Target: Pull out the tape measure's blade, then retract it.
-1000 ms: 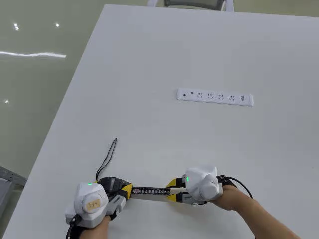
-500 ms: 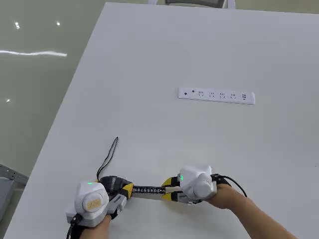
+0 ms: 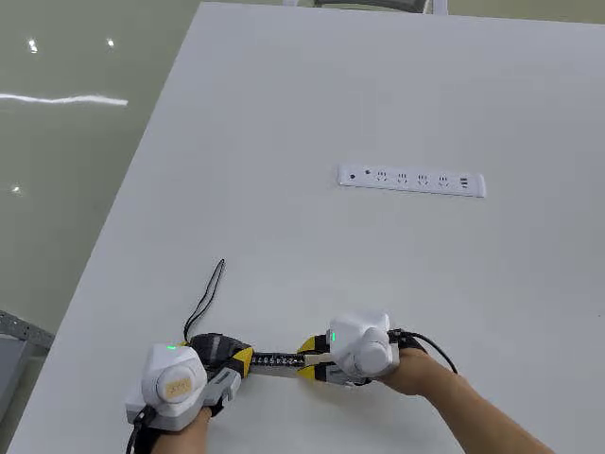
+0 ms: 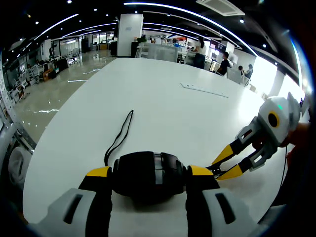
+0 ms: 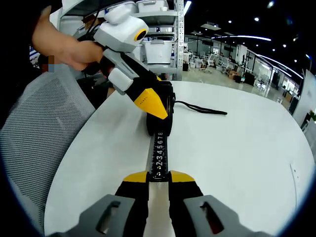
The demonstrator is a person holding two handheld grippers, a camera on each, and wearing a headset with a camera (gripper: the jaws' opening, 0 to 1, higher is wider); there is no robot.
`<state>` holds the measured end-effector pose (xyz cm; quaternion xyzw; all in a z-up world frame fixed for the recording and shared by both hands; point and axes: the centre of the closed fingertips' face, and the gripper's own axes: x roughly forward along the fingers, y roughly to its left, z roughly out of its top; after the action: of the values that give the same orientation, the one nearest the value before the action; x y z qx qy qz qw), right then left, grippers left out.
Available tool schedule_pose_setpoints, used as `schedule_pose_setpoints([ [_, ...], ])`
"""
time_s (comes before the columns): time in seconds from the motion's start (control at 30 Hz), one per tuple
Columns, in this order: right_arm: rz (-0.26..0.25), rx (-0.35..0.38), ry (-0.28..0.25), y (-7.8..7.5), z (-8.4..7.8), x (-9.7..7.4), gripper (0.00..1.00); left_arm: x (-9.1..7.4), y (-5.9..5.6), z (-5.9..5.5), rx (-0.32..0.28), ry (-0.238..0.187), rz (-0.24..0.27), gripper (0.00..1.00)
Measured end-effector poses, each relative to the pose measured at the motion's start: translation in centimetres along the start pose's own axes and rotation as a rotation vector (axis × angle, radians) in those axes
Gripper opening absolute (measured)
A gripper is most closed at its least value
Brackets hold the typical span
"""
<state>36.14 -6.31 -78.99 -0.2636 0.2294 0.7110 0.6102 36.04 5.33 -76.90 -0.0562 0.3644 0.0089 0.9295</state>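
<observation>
Blade (image 5: 158, 140), numerals (image 5: 159, 165) legible, right gripper view

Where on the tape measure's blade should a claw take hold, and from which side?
At its free end, coming in along the blade from the side away from the case. The blade is a thin straight strip, so a pull in line likely avoids kinking; the right claw sits that way.

The head view is looking steeply down over the white flat tabletop (image 3: 284, 142). Both gripper views are riding low, skimming it at close range; all three are sharing the black rounded tape measure (image 4: 148, 174).
</observation>
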Motion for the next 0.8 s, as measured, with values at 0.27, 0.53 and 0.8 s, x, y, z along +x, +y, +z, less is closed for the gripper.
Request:
schedule_pose_setpoints([
  [0.27, 0.000, -0.002, -0.001, -0.2, 0.2, 1.0, 0.13, 0.1, 0.0, -0.1, 0.001, 0.001, -0.002, 0.57],
  [0.53, 0.000, 0.000, -0.001, -0.2, 0.1, 1.9, 0.13, 0.2, 0.0, -0.1, 0.004, 0.003, -0.003, 0.58],
  [0.8, 0.001, 0.001, -0.002, -0.1, 0.2, 2.5, 0.13, 0.3, -0.1, -0.2, 0.008, 0.005, -0.004, 0.58],
])
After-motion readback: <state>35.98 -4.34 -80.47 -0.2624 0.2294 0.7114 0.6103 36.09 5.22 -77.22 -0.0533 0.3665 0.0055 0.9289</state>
